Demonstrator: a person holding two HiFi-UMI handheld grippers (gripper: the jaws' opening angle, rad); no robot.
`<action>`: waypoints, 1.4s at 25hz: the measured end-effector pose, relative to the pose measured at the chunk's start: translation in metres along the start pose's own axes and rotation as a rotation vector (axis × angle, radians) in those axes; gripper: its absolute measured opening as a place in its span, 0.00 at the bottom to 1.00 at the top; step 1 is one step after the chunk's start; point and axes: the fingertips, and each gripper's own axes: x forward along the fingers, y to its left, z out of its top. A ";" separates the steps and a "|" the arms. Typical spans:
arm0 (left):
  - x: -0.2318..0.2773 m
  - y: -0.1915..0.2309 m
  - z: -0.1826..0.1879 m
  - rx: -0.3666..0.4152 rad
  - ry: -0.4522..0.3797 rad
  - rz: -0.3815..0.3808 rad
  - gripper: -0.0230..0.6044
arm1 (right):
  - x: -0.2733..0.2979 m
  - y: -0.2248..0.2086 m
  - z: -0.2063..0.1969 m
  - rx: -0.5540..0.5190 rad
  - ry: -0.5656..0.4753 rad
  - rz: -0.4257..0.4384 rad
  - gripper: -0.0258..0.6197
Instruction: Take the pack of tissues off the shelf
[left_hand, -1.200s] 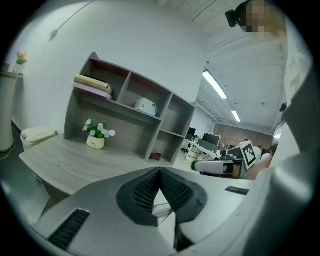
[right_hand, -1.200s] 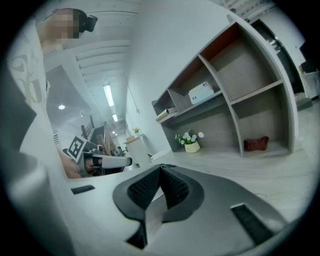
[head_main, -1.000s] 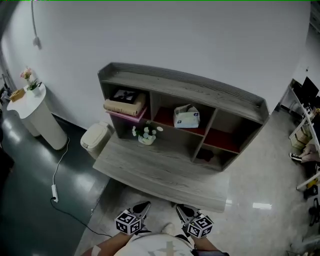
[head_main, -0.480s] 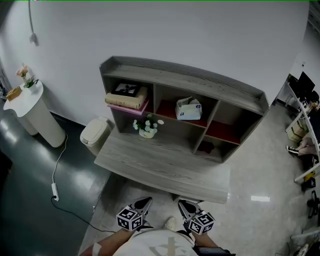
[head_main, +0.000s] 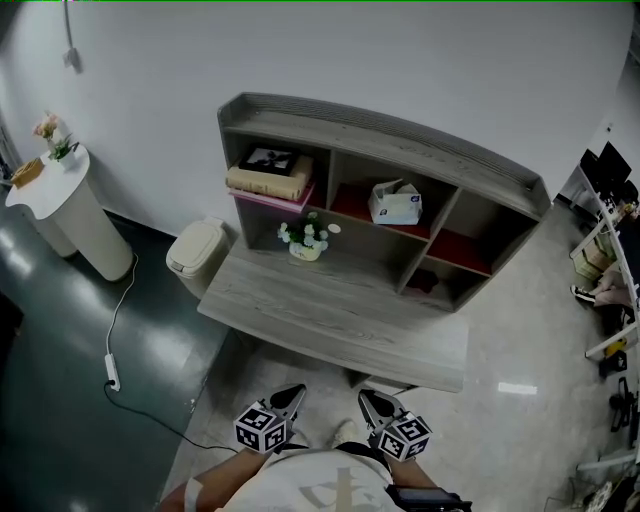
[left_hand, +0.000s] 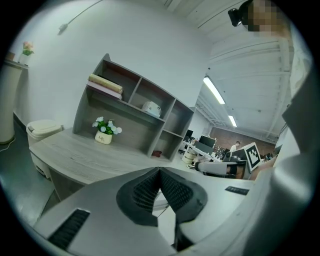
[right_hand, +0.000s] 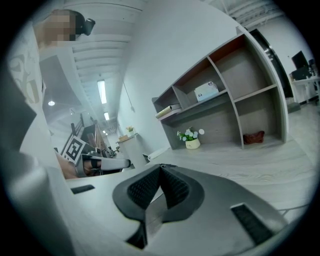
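Pack of tissues sits in the shelf's upper middle compartment. Left gripper and right gripper both have jaws closed and empty, well in front of the shelf.

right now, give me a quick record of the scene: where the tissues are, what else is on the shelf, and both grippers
tissue pack: upper middle compartment of shelf, no gripper near it
books: upper left compartment, stacked flat
flower pot: on desk, below the books
left gripper: shut, empty, short of the desk
right gripper: shut, empty, short of the desk
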 end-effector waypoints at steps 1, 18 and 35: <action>-0.003 0.003 -0.002 -0.003 0.002 0.000 0.06 | 0.001 0.003 -0.002 -0.001 0.002 -0.003 0.05; -0.032 0.034 -0.001 -0.017 -0.025 0.008 0.06 | 0.024 0.025 -0.004 -0.019 0.002 -0.035 0.05; 0.035 0.063 0.041 0.002 -0.009 0.013 0.06 | 0.064 -0.041 0.041 -0.006 -0.049 -0.046 0.05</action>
